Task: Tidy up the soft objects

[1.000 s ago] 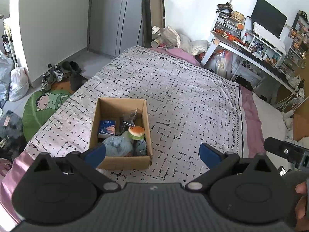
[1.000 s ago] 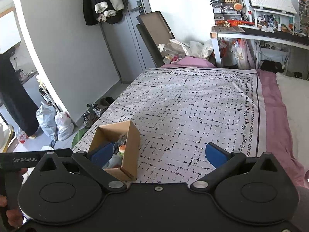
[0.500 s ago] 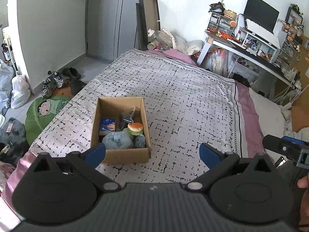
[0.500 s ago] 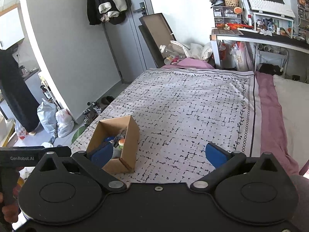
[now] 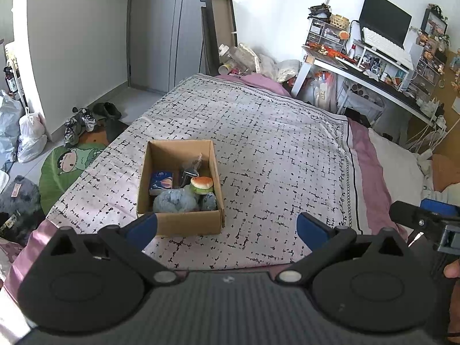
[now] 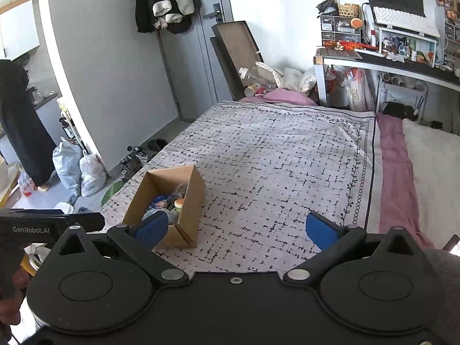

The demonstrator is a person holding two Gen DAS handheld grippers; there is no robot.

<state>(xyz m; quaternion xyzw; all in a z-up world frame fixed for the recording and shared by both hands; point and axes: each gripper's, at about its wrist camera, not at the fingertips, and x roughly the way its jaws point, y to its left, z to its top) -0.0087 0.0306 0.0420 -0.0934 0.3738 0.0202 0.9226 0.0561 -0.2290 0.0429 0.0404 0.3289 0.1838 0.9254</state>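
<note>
An open cardboard box (image 5: 149,172) stands on the patterned bed cover (image 5: 273,149), near its left front edge. Inside lie a grey-blue plush (image 5: 174,199), a burger-shaped soft toy (image 5: 201,184), a small blue packet (image 5: 161,182) and a dark wrapped item (image 5: 189,169). The box also shows in the right wrist view (image 6: 191,195). My left gripper (image 5: 227,227) is open and empty, held high above the bed's near edge. My right gripper (image 6: 235,227) is open and empty, to the right of the box and above it.
A desk (image 5: 373,77) with a monitor stands at the back right. Bags (image 5: 31,138), shoes (image 5: 77,123) and a green cushion (image 5: 69,166) lie on the floor left of the bed. A white pillow (image 6: 431,166) lies at the right.
Both grippers have pulled back and risen, so the box looks smaller and farther. Both stayed open.
</note>
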